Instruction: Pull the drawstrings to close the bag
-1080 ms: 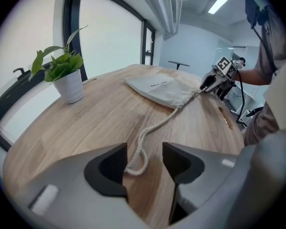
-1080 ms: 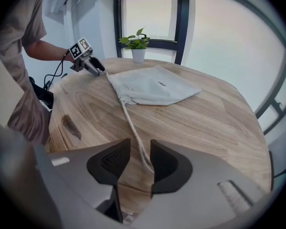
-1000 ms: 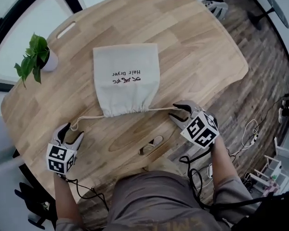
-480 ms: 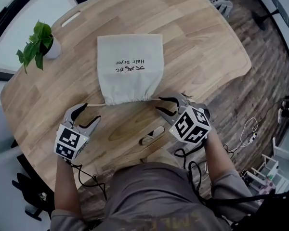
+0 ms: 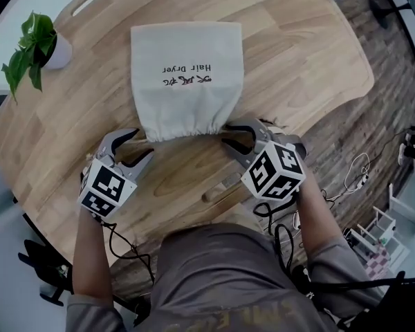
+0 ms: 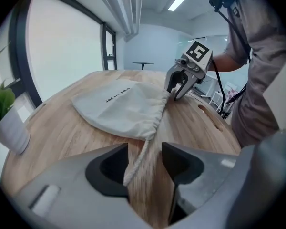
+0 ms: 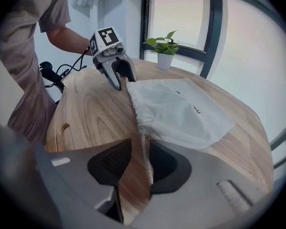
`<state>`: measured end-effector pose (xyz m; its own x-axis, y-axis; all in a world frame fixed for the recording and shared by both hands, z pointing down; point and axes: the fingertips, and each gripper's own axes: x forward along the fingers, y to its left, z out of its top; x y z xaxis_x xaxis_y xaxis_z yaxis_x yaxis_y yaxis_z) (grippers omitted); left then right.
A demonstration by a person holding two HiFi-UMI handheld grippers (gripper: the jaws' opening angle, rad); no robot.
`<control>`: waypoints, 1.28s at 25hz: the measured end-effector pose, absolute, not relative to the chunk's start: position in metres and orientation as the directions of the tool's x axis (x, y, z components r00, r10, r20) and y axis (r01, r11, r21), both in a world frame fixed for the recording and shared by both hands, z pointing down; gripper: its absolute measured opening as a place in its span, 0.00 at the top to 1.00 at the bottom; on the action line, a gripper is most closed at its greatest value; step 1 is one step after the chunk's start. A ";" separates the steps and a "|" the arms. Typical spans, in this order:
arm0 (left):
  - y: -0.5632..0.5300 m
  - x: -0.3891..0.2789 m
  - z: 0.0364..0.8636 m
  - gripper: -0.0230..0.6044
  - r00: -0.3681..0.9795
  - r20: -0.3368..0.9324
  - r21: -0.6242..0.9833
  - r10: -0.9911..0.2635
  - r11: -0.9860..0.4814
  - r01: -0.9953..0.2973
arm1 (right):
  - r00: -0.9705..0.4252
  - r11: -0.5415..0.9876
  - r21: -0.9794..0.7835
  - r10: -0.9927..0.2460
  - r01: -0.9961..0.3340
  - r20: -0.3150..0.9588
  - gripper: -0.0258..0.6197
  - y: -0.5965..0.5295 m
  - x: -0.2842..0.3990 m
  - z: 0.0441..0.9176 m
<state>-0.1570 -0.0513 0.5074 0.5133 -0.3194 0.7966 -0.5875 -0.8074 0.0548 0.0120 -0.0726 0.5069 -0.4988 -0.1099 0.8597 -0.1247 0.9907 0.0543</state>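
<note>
A cream drawstring bag (image 5: 187, 75) printed "Hair Dryer" lies flat on the wooden table (image 5: 297, 61), its gathered mouth toward me. My left gripper (image 5: 144, 142) sits just left of the mouth, jaws apart. In the left gripper view a drawstring (image 6: 142, 151) runs from the bag (image 6: 124, 106) into the gap of the left gripper (image 6: 145, 149) and rests against the left jaw, unpinched. My right gripper (image 5: 226, 134) is at the mouth's right corner. Its jaws have just been closing, and the other cord (image 7: 145, 151) lies loose between them.
A potted plant (image 5: 34, 47) stands at the table's far left. A slot handle (image 5: 221, 187) is cut into the table between the grippers, near the front edge. Cables (image 5: 356, 178) lie on the floor to the right.
Both grippers have moved inward from the pulled-out cord ends to the bag's gathered mouth. The taut cords have gone slack, and the left jaws now stand wider apart.
</note>
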 end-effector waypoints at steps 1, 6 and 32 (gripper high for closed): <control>-0.052 -0.158 0.507 0.60 0.514 0.797 0.058 -0.317 -0.807 -0.588 | -0.500 0.991 0.053 -0.108 -0.124 0.859 0.73 -0.073 0.011 0.507; -0.054 -0.161 0.506 0.64 0.511 0.799 0.059 -0.317 -0.805 -0.590 | -0.514 0.990 0.019 -0.089 -0.141 0.853 0.74 -0.073 0.010 0.508; -0.059 -0.160 0.505 0.95 0.470 0.835 0.011 -0.287 -0.844 -0.536 | -0.435 0.983 -0.022 -0.060 -0.182 0.899 0.90 -0.076 0.009 0.510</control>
